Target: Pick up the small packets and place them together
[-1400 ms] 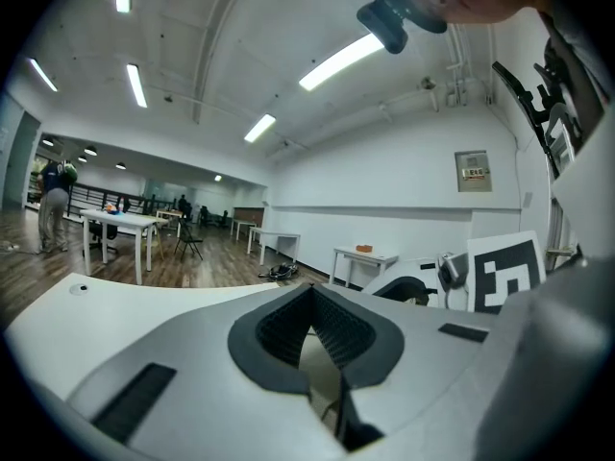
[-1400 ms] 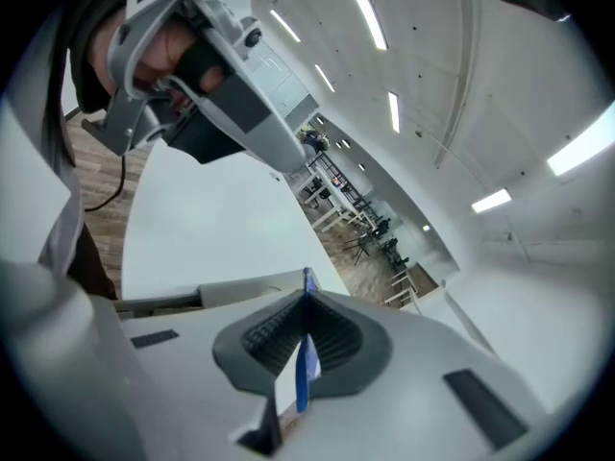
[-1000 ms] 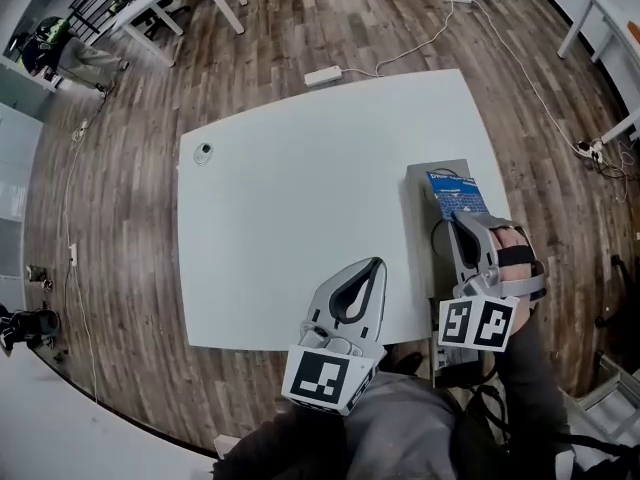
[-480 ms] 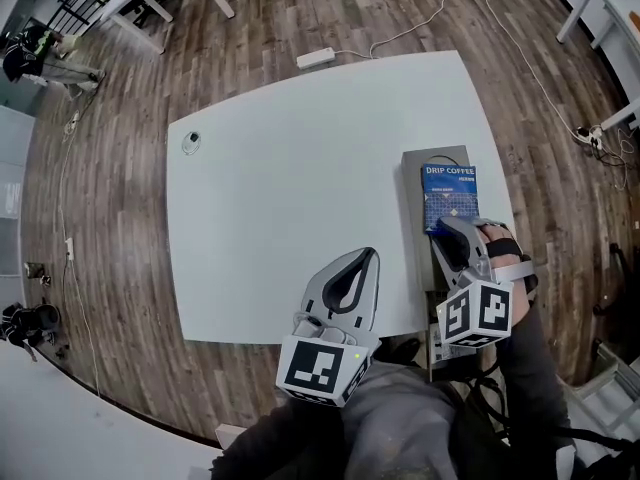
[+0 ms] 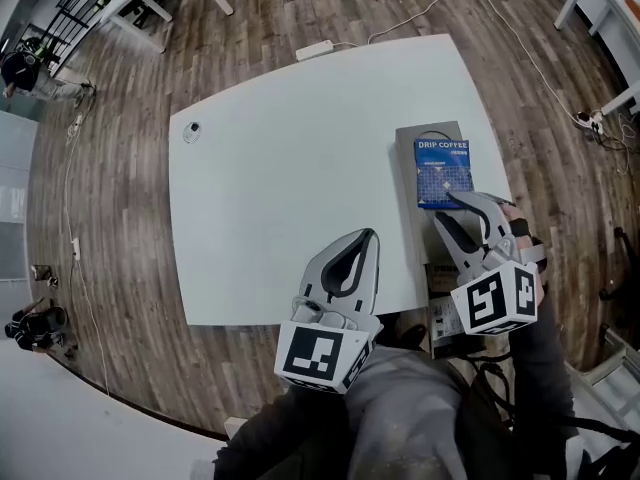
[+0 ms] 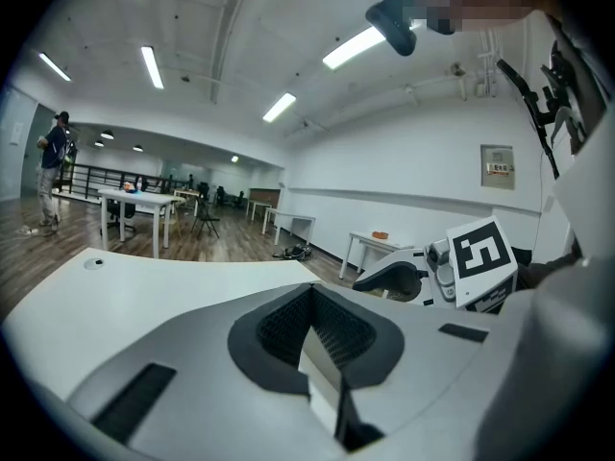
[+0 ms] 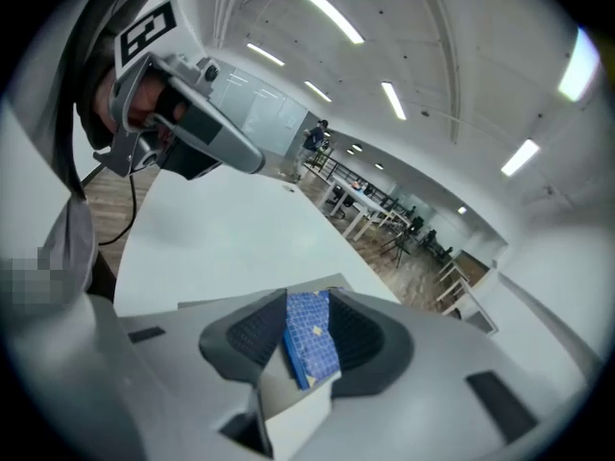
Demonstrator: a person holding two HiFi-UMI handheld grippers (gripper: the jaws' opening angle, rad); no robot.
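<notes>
table (image 5: pixel 280 168): big, white, mostly bare; the gray tray sits at its right edge, so a nudge from the right hand could push the tray toward the drop.
gray tray (image 5: pixel 405 203): flat, carries the packet; looks light, so it may slide if a jaw drags on it.
left gripper (image 5: pixel 368 238): clenched on nothing, low over the near table edge, well apart from the tray; little risk unless it swings right.
right gripper (image 5: pixel 465 213): released, jaws have just been opening; the packet shows in the gap but the pads don't press it. Pulling back tilted could snag the packet's near edge and drag it along.
packet (image 5: pixel 443 173): blue drip-coffee packet, flat on the tray, just ahead of the right gripper tips. No other packets in view, so grouping is unconfirmed.
</notes>
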